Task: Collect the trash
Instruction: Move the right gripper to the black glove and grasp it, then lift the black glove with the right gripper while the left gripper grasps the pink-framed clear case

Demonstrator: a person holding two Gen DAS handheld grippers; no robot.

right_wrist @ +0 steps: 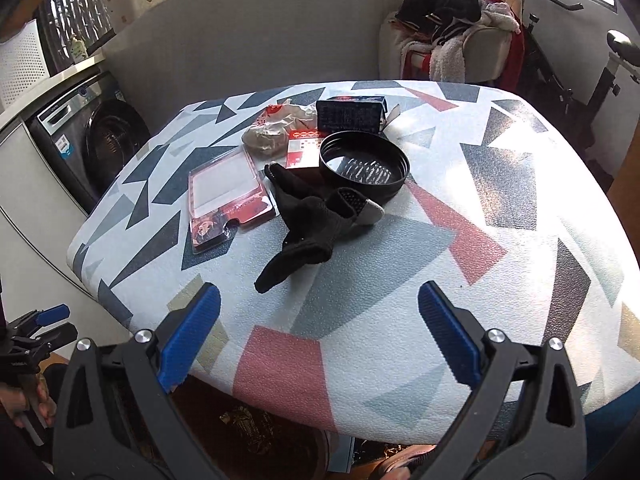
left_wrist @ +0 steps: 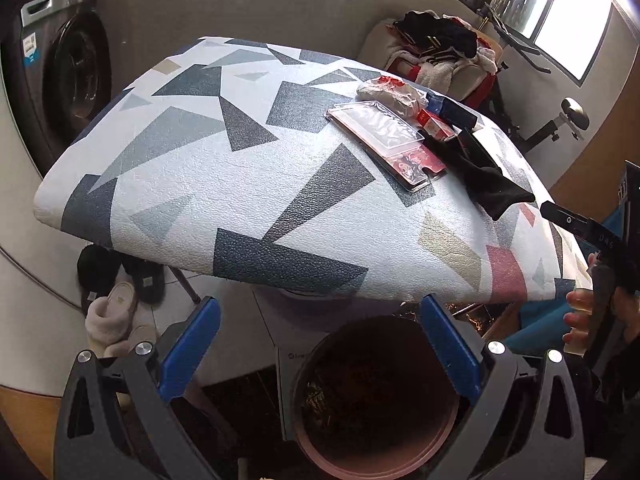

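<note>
Several items lie on a table (right_wrist: pixel 500 216) with a geometric-patterned cover: a clear-and-red blister pack (right_wrist: pixel 228 196) (left_wrist: pixel 388 140), a crumpled bag (right_wrist: pixel 276 128) (left_wrist: pixel 390 94), a small red box (right_wrist: pixel 302 152) (left_wrist: pixel 436 124), a dark blue box (right_wrist: pixel 350 114), a round black lid (right_wrist: pixel 364 168) and a black glove (right_wrist: pixel 308 228) (left_wrist: pixel 488 178). My left gripper (left_wrist: pixel 320 348) is open and empty, held over a pink-rimmed bin (left_wrist: pixel 376 400) below the table's near edge. My right gripper (right_wrist: pixel 320 336) is open and empty above the table's near edge, short of the glove.
A washing machine (left_wrist: pixel 64 76) stands at the left. A chair piled with clothes (right_wrist: pixel 452 28) and an exercise bike (right_wrist: pixel 580 80) stand behind the table. Slippers (left_wrist: pixel 116 312) lie on the floor under the table's left corner.
</note>
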